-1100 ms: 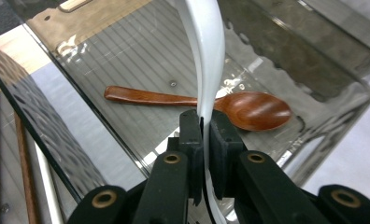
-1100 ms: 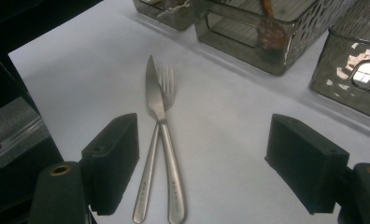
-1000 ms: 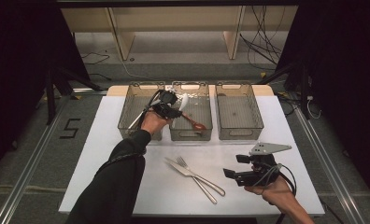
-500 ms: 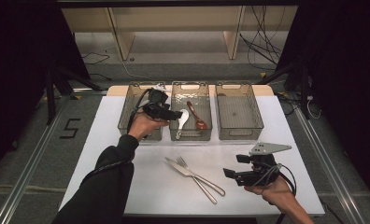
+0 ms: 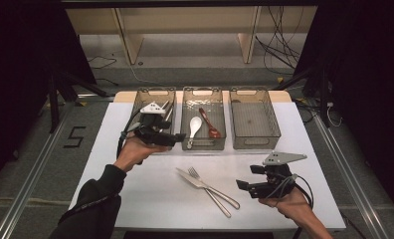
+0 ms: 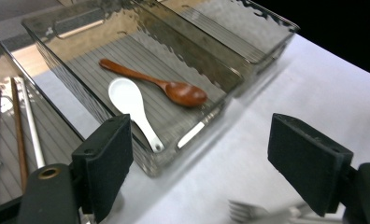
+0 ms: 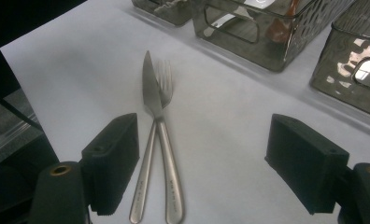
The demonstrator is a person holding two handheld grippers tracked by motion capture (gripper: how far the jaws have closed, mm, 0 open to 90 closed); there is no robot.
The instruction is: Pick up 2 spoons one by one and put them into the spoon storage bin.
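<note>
High view overhead, facing forward-down, far; gripper views close, low; all share knife and fork.

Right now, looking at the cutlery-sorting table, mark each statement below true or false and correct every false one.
1. The wooden spoon and the white spoon lie in the middle bin. True.
2. The left gripper is clamped on the wooden spoon. False: its jaws have just been opening and nothing is between them.
3. The knife and the fork lie crossed on the white table. True.
4. The right-hand bin holds chopsticks. False: it looks empty; the chopsticks lie in the left-hand bin.
5. The right gripper is open. True.
</note>
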